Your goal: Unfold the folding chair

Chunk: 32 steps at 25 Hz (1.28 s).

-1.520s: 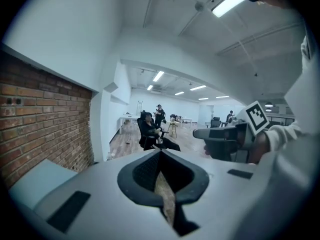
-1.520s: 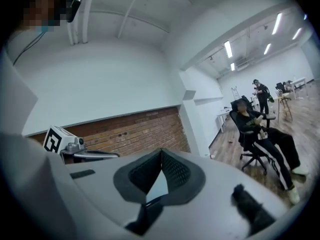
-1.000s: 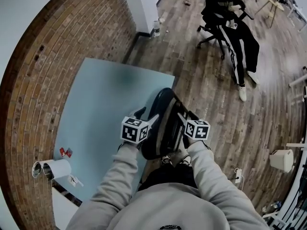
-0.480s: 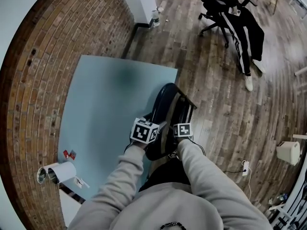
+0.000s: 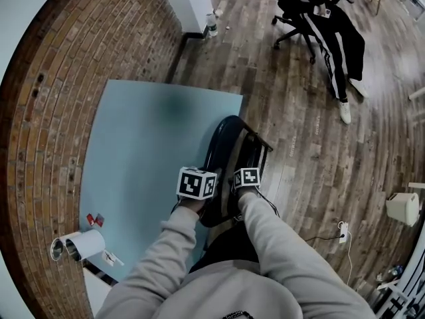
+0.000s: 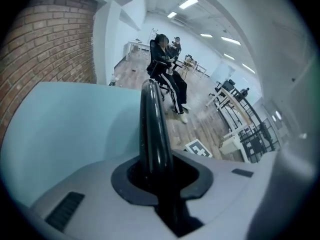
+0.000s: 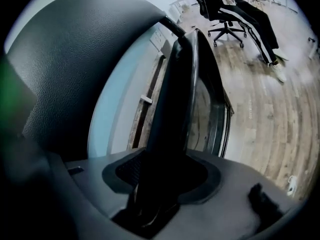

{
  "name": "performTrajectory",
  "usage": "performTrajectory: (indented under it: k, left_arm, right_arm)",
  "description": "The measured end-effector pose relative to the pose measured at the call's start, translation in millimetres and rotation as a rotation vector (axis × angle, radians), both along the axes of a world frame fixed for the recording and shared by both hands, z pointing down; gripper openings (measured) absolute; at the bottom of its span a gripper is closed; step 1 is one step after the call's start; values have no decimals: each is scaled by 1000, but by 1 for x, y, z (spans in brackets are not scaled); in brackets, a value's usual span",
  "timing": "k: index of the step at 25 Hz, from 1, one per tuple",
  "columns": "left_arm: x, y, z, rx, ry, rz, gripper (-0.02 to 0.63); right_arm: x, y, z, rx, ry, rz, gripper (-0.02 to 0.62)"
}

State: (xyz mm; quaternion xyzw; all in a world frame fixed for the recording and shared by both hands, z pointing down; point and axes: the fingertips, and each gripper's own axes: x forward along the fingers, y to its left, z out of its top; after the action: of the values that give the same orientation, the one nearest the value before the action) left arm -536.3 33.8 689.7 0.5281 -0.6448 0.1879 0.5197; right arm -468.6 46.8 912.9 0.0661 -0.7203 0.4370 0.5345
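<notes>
Just closed and gripping: left tongs (image 6: 159,176) on glossy rim of the folding chair (image 5: 226,141), right tongs (image 7: 162,179) on its dark panel, above blue mat (image 5: 139,151).

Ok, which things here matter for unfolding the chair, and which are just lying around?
For the job: folding chair; left gripper and right gripper, whose jaws have just been closing, with the chair between them.
Lying about: blue mat, white rolls, bottle, office chair.

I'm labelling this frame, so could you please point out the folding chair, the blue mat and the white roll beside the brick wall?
folding chair (image 5: 218,153): head view, its black padded panel.
blue mat (image 5: 146,158): head view, bare middle.
white roll (image 5: 85,243): head view, its curved side.
</notes>
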Motion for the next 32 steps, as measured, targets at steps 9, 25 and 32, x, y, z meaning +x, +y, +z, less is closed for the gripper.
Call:
performTrajectory:
  k: [9, 25, 32]
  left_arm:
    - [25, -14, -12, 52, 73, -65, 61]
    - [169, -97, -31, 47, 51, -66, 66]
    - [219, -127, -20, 34, 21, -67, 64]
  right_arm:
    - [45, -27, -16, 24, 59, -25, 141]
    - [215, -120, -26, -144, -117, -1, 135]
    - [302, -172, -2, -274, -238, -20, 137]
